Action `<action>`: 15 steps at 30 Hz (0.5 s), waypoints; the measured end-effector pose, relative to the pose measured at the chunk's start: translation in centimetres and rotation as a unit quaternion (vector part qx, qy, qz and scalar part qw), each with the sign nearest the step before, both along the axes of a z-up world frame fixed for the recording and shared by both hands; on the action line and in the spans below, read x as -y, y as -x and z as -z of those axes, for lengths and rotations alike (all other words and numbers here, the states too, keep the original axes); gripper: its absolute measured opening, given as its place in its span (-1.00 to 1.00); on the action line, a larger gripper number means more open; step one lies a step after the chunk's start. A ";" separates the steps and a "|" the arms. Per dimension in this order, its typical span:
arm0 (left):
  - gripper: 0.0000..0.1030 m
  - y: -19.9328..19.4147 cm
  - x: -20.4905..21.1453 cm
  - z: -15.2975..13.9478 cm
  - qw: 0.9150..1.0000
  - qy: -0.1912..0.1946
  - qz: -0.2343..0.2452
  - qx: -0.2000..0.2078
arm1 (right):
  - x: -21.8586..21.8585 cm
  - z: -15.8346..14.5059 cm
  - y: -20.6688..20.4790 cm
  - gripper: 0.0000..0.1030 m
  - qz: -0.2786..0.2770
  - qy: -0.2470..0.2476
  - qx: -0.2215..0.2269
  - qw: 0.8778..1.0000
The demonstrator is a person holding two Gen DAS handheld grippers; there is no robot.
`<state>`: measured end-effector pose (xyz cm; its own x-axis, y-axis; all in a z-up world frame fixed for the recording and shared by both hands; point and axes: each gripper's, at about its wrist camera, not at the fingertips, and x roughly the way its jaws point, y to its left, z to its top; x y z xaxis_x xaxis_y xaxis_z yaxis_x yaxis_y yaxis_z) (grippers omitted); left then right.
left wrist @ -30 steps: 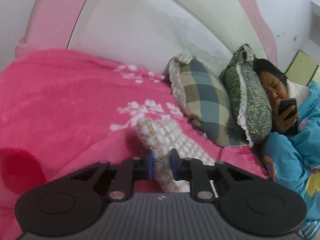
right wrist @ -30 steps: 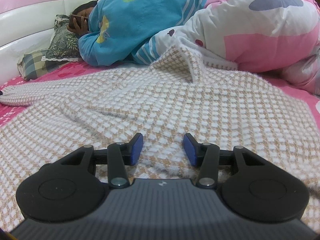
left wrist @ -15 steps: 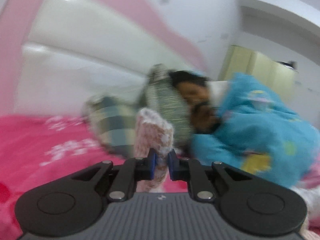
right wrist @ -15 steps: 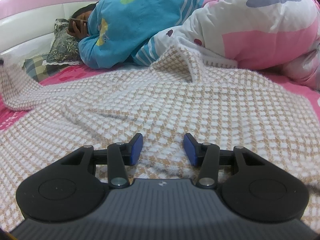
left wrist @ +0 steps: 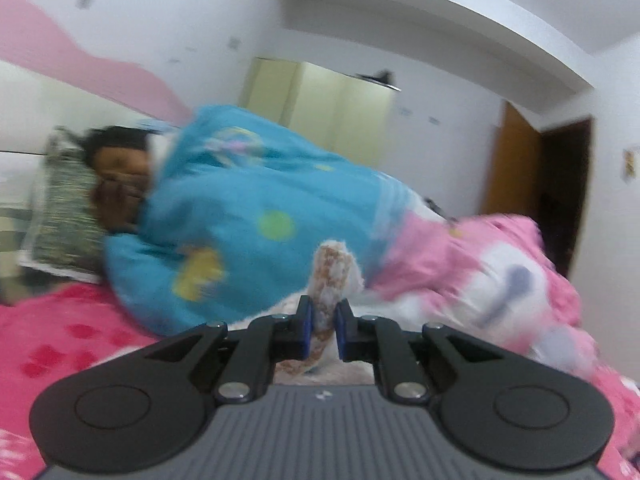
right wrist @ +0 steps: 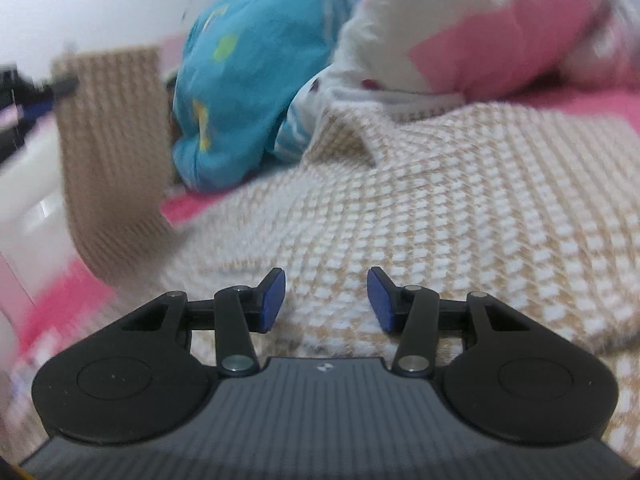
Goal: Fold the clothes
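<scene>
A: What is the left gripper (left wrist: 321, 330) doing?

B: Its blue pads (left wrist: 305, 330) are pinched tight on a fold of the checked tan-and-white garment (left wrist: 331, 270), which sticks up between them at the lower centre of the frame.

A: And the right gripper (right wrist: 326, 300)?

B: Its jaws stand partly apart with nothing clamped, hovering low over the same garment (right wrist: 460, 216), which spreads across the middle and right of that view on the pink bed cover (right wrist: 192, 204).

A: Anything else?

B: A lifted sleeve (right wrist: 114, 160) hangs blurred at the left of the right wrist view. Beyond, a person in a blue top (left wrist: 256, 216) lies against a pillow (left wrist: 64, 216), beside a pink-and-white quilt (left wrist: 500, 264).
</scene>
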<state>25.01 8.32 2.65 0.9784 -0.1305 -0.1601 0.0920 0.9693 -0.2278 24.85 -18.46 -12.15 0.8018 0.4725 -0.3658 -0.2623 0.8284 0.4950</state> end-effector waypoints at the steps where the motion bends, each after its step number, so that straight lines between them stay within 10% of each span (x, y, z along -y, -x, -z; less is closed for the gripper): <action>1: -0.76 -0.2 1.4 0.4 1.000 -0.005 0.013 -0.003 | 0.9 0.3 0.1 -0.14 0.003 -0.033 0.000 0.999; 5: -0.68 -1.3 5.9 4.5 0.994 -0.019 0.076 -0.074 | 4.4 1.6 0.8 -0.15 0.021 -0.174 0.018 0.984; 9: -0.45 -2.0 7.9 10.0 0.969 -0.049 0.161 -0.180 | 5.9 2.5 1.0 -0.16 0.029 -0.244 0.018 0.969; 15: 0.12 2.4 5.4 10.1 0.978 -0.066 0.165 -0.111 | 6.1 2.6 0.9 -0.12 0.023 -0.257 0.015 0.966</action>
<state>22.66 2.96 -7.47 0.8261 -0.3965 -0.4004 0.3663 0.9178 -0.1531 23.98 -24.55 -14.75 0.8326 0.5495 -0.0697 -0.2511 0.4867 0.8367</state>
